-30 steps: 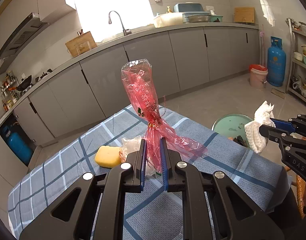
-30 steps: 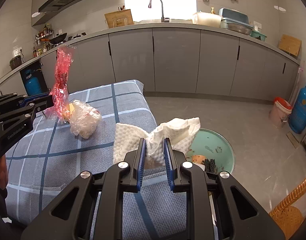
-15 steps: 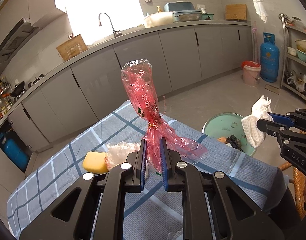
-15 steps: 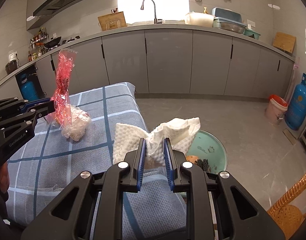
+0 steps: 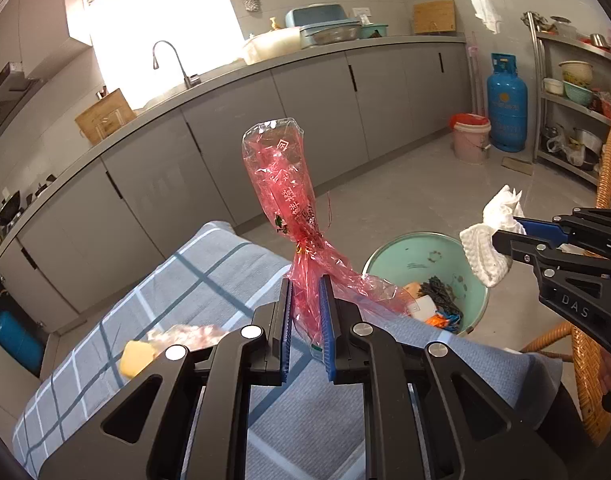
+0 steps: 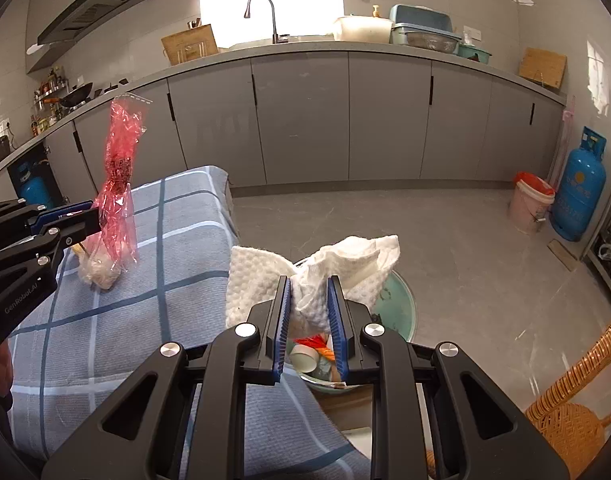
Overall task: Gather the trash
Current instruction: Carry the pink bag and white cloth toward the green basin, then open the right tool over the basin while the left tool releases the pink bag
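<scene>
Right now the left hand-held gripper [image 5: 305, 312] is clamped on a red plastic wrapper [image 5: 283, 196], pads pinching its twisted lower part; the top stands upright, clear of the bench [image 5: 209, 280]. Its tail hangs between the fingers & blurs into them, so the lower end is hard to trace. Print on the film is too crumpled to read.

The right hand-held gripper [image 6: 310, 312] is squeezed shut on a white paper towel [image 6: 265, 276], wadded, bulging out both sides of the jaws. It's held off the bench edge, over a mint-green bin [image 6: 401, 304] on the floor. From the right wrist cam most of the bin is hidden behind towel & gripper frame; only a rim arc and bits of rubbish inside show: a pale cup, something orange, rest unclear. Left cam shows more of the bin [image 5: 409, 252], w/ dark scraps and orange bits, but the bench corner cuts off its near side.

On the blue checked cloth, well back from both grippers: a yellow sponge-like lump [image 5: 135, 356] touching a crumpled clear bag [image 5: 185, 334]. Both partly covered by the left gripper's frame & blurred; in the right view the bag [image 6: 99, 272] sits behind the wrapper, the lump nearly hidden.

A wicker chair [image 6: 577, 412] is cut off at frame edge. Of the person, only slivers of a hand at the picture margins.
</scene>
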The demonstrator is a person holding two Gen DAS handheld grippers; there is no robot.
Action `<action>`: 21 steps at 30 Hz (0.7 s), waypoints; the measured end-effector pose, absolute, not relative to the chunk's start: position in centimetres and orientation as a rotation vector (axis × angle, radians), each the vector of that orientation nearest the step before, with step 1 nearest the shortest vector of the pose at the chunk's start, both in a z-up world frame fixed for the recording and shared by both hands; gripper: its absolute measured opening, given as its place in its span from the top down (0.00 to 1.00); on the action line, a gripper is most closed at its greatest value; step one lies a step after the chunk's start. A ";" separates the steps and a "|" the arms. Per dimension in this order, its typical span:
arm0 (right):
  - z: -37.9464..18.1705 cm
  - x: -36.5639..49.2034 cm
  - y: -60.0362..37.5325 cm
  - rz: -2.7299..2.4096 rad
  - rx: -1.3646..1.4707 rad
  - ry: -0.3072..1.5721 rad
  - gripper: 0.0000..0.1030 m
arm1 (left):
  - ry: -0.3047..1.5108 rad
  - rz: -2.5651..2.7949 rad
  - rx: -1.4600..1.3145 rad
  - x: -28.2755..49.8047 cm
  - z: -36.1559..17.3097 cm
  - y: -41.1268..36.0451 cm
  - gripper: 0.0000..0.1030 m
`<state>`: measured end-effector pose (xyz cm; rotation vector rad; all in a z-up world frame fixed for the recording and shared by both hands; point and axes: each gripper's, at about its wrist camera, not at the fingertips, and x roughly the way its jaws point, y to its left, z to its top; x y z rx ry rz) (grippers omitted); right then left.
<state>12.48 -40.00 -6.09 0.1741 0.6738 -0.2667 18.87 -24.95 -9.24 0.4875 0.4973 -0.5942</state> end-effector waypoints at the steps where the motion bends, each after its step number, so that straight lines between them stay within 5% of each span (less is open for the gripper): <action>1: -6.2 12.5 -40.4 -0.271 0.176 0.673 0.80 | 0.498 -0.602 0.490 18.9 -9.4 -25.4 0.86; 21: -10.8 17.0 -47.4 -0.294 0.236 0.710 0.79 | 0.543 -0.727 0.563 22.4 -13.5 -33.9 0.86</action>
